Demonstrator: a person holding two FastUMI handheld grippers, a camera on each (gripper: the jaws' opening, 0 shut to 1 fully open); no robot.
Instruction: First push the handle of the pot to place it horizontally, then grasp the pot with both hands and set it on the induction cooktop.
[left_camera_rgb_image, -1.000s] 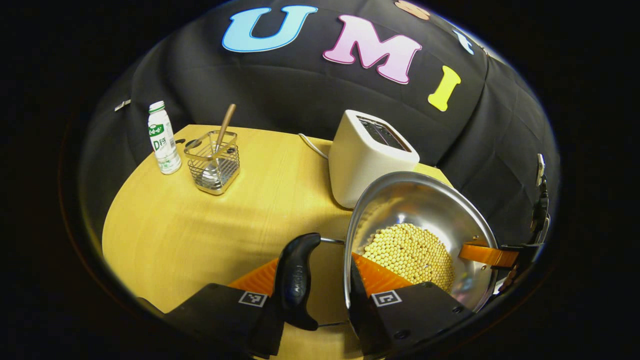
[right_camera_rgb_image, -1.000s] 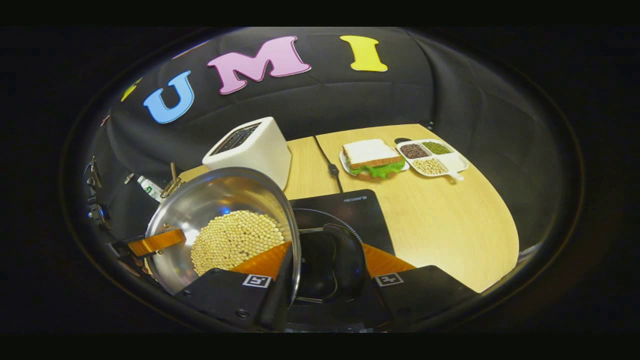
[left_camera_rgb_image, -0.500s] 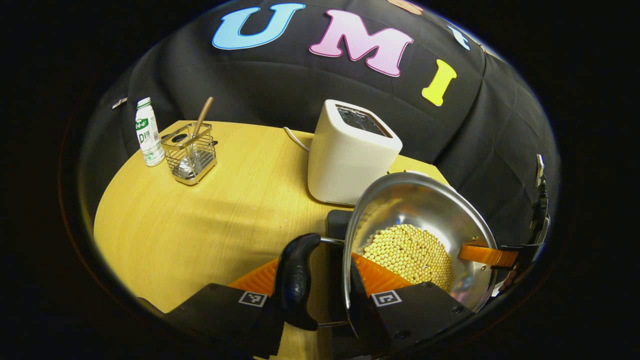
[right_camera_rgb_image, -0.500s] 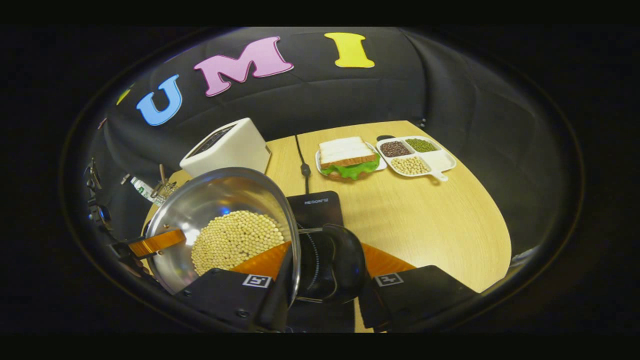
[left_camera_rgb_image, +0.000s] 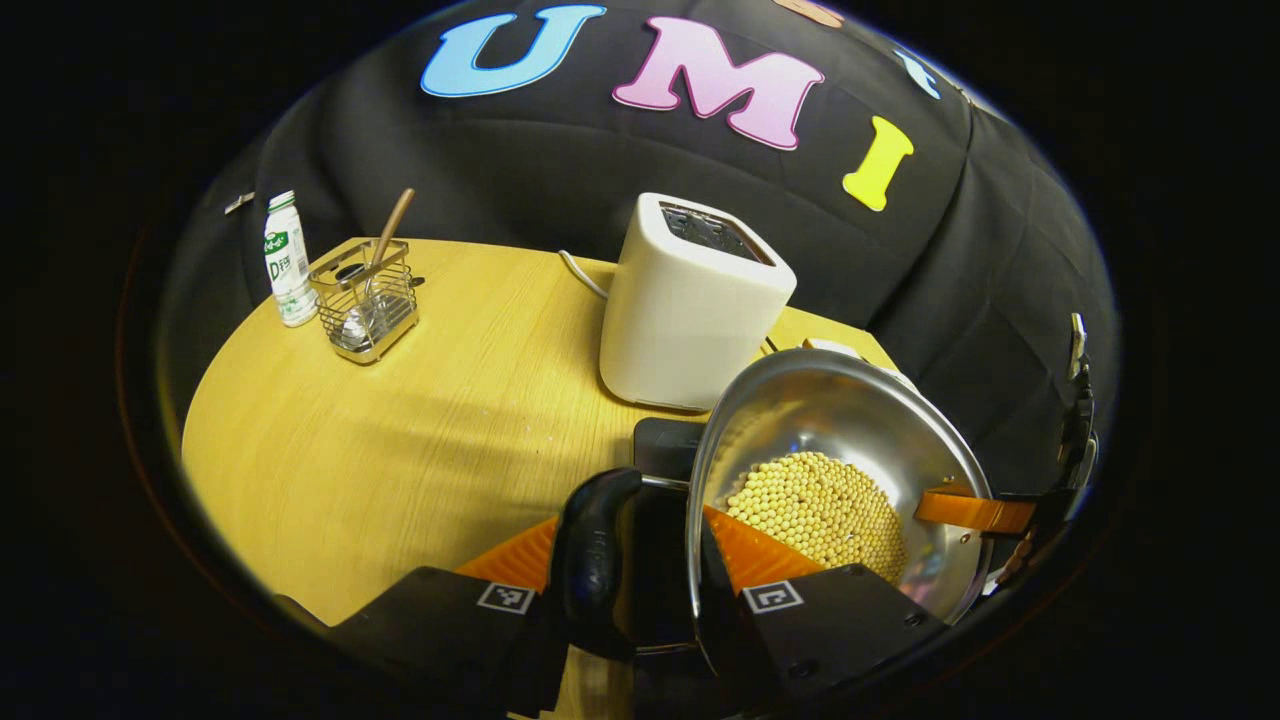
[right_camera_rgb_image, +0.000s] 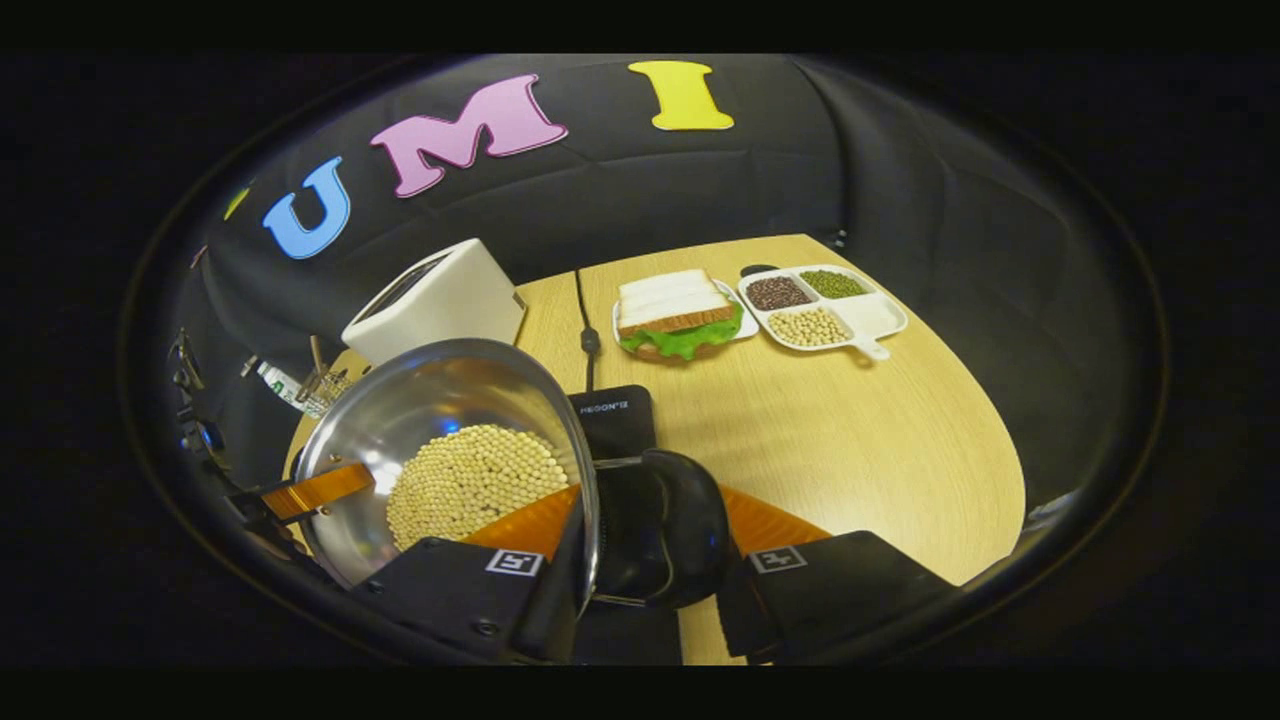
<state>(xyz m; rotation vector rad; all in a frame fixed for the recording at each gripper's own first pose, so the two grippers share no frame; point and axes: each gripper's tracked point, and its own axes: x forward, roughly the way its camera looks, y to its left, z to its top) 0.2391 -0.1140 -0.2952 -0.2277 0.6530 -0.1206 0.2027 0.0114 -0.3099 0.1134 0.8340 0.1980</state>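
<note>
Both holding the steel pot of yellow beans by its side handles: left gripper and right gripper clamped tight. Now carried nearer, above the black induction cooktop. Ready to lower soon.

One pot, one toaster, one bottle. One sandwich, one cooktop, one wire basket.
</note>
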